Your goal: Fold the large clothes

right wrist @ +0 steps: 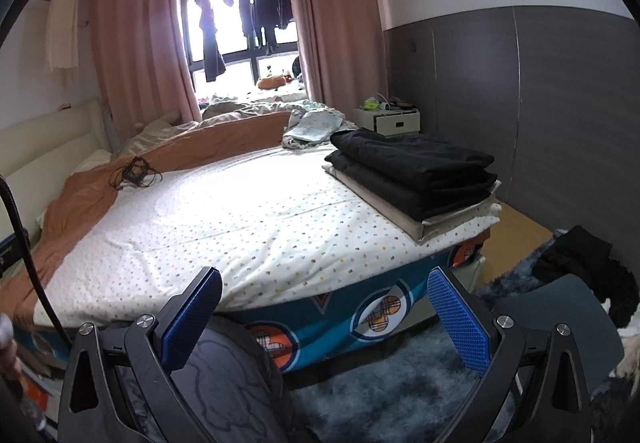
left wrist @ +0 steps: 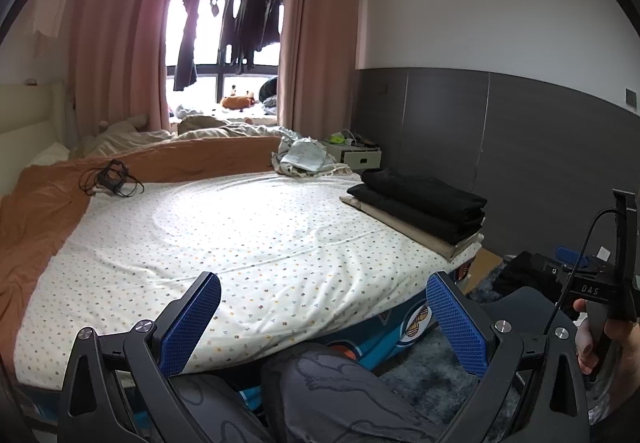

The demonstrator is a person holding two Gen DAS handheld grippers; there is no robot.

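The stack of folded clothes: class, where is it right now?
In both wrist views, the stack of folded clothes sits on the bed's right edge, near the white nightstand.

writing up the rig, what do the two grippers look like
Both the left gripper and the right gripper have black angular frames with silver bolts and blue, hex-textured fingers. Seen from the left, the right one bears white "DAS" lettering and a black cable.

Two black folded garments point(right wrist: 412, 171), one nightstand point(right wrist: 394, 121).
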